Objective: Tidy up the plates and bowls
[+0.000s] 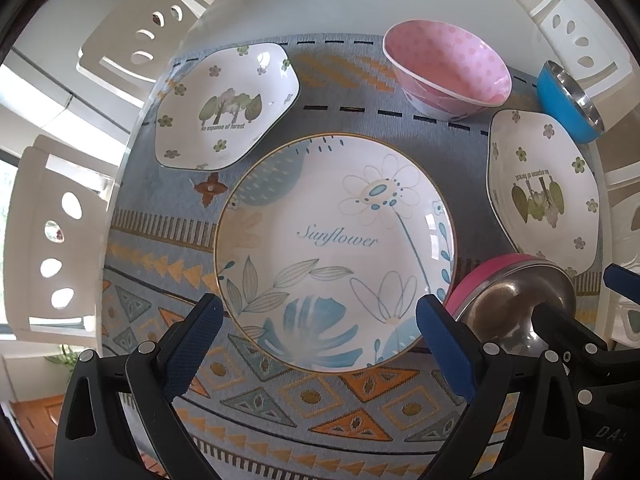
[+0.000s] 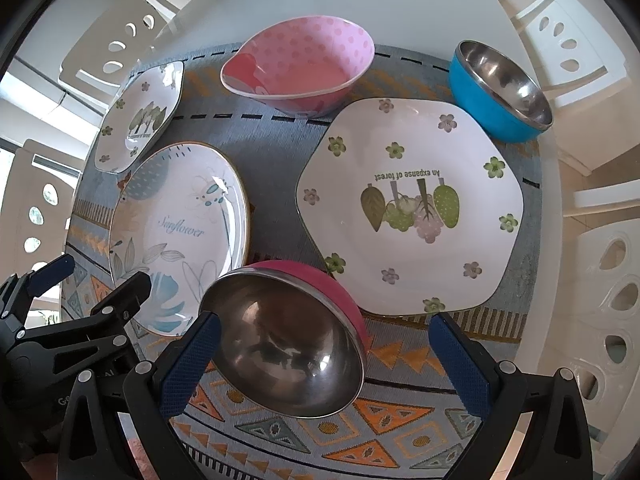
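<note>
A round "Sunflower" plate (image 1: 336,248) (image 2: 176,236) lies in the middle of the patterned mat. My left gripper (image 1: 320,316) is open over its near rim, touching nothing. Two hexagonal forest plates lie on the mat, one at the far left (image 1: 226,106) (image 2: 140,118) and one on the right (image 1: 544,188) (image 2: 408,208). A pink-sided steel bowl (image 2: 288,344) (image 1: 516,300) stands near the front. My right gripper (image 2: 324,328) is open around it, empty. A pink dotted bowl (image 1: 446,68) (image 2: 298,66) and a blue steel bowl (image 1: 570,102) (image 2: 500,88) stand at the back.
The mat (image 1: 320,412) covers a round white table (image 1: 340,0). White chairs with oval cut-outs stand around it, at the left (image 1: 52,240) and the right (image 2: 608,300). The right gripper's body shows at the lower right of the left wrist view (image 1: 568,344).
</note>
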Motion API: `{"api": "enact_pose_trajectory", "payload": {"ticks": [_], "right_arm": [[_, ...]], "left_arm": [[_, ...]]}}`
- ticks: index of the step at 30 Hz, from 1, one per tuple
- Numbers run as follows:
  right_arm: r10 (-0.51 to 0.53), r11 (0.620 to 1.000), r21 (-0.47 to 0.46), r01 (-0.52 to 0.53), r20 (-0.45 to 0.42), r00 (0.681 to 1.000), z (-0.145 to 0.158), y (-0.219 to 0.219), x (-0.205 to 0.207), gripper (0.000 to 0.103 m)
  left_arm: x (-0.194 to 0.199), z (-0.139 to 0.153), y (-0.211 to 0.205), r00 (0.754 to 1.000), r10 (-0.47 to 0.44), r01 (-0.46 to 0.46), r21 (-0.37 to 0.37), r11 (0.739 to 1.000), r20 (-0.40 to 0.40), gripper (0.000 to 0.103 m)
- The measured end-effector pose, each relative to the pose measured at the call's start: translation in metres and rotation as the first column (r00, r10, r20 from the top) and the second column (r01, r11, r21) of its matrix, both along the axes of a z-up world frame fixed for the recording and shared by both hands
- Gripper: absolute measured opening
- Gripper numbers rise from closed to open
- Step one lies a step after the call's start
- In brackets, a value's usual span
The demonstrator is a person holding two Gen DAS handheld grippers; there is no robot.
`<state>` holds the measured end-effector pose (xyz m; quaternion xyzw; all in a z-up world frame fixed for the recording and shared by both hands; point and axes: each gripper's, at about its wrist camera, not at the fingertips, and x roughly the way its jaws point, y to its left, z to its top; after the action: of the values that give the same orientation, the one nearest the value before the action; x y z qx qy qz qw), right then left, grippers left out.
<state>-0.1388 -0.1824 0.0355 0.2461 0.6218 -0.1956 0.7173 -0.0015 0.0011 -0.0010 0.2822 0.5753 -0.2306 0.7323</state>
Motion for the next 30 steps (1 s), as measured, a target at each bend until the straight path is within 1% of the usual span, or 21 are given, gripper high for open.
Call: {"api": "enact_pose_trajectory", "payload": {"ticks": [11, 14, 30], "right_arm": [[-0.002, 1.000, 0.001, 0.002, 0.001, 1.000, -0.0012, -0.0006, -0.0001, 0.103], [-0.002, 1.000, -0.013, 0.002, -0.009, 1.000, -0.0017, -0.0008, -0.0001, 0.103], [-0.012, 1.000, -0.001, 0.012, 0.001, 1.000, -0.0023, -0.0007, 0.0007, 0.103]], "left_arm": [[0.0024, -0.0005, 0.0009, 1.000, 0.006, -0.006, 0.002, 1.000, -0.003, 0.097], [0.0031, -0.0001, 0.0019, 1.000, 0.009, -0.009, -0.003, 1.000, -0.010, 0.097], [0.0039, -0.0017, 0.0009, 1.000, 0.008, -0.008, -0.004, 1.000, -0.010, 0.097]]}}
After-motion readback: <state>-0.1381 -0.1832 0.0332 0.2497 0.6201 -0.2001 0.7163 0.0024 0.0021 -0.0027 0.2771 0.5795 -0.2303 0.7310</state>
